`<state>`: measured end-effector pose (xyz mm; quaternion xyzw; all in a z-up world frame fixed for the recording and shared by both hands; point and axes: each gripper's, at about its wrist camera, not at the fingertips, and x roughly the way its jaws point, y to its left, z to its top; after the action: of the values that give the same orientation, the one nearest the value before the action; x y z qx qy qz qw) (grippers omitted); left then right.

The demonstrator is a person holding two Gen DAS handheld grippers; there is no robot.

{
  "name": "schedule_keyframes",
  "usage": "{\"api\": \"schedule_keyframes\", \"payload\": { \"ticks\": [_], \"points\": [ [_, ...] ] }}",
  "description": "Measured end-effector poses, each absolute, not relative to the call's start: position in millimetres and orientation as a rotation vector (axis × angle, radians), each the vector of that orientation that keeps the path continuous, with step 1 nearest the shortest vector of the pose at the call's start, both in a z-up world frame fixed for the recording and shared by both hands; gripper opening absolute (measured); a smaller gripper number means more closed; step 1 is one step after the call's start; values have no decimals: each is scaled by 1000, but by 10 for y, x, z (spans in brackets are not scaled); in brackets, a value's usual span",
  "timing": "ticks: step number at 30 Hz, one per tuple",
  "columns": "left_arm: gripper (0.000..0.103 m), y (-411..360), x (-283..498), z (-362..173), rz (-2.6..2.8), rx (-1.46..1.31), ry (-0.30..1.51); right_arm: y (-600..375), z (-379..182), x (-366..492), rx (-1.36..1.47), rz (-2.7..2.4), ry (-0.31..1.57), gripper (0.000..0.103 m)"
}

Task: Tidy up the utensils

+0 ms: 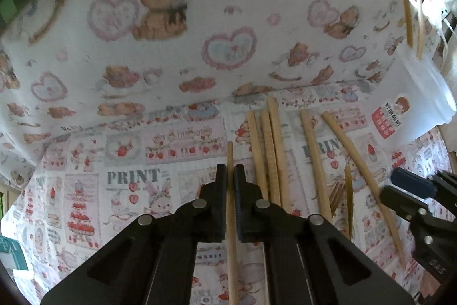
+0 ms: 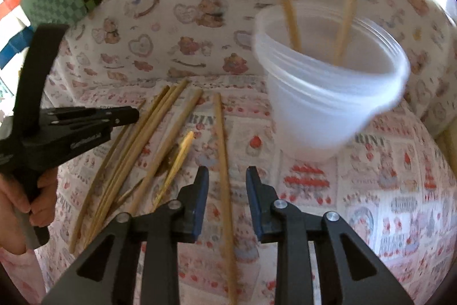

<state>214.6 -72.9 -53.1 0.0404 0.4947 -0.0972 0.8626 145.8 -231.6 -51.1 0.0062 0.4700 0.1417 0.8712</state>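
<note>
Left fingers: clamped tight on a single wooden chopstick, whose tip pokes out ahead of them.
Right fingers: parted, astride another chopstick lying on the bench, pads not pressing it.
Plastic cup: translucent, standing on the bench ahead and right of the right fingers; two chopsticks lean inside it.
Loose chopsticks: a scattered bundle lying flat on the bench left of the cup, between the two grippers.
Bench: covered in a strawberry-and-bear print cloth.
Hand: a person's fingers grip the left gripper's handle, left of the bundle.
</note>
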Motion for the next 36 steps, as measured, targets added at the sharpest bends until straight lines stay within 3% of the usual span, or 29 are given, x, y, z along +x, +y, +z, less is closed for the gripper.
{"api": "schedule_keyframes", "payload": {
  "ticks": [8, 11, 13, 16, 21, 26, 36],
  "points": [
    [4, -533, 1961, 180, -221, 26, 874, -2040, -614, 1807, -87, 234, 1034, 25],
    [4, -478, 1884, 425, -234, -2, 824, -1981, -631, 1881, -106, 215, 1032, 19],
    [4, -394, 1778, 571, -234, -11, 794, -1941, -641, 1905, -134, 207, 1030, 7],
    [4, -359, 1590, 725, -230, 0, 750, -1961, -584, 1879, -105, 228, 1020, 6],
    [4, -311, 1368, 976, -242, -35, 680, -2067, -92, 1564, -32, 279, 898, 6],
    [4, -362, 1175, 1195, -251, -32, 607, -2306, 588, 1127, 23, 317, 645, 6],
    [4, -645, 1000, 1603, -292, -50, 442, -2866, 1285, 752, 117, 235, 317, 6]
  ]
}}
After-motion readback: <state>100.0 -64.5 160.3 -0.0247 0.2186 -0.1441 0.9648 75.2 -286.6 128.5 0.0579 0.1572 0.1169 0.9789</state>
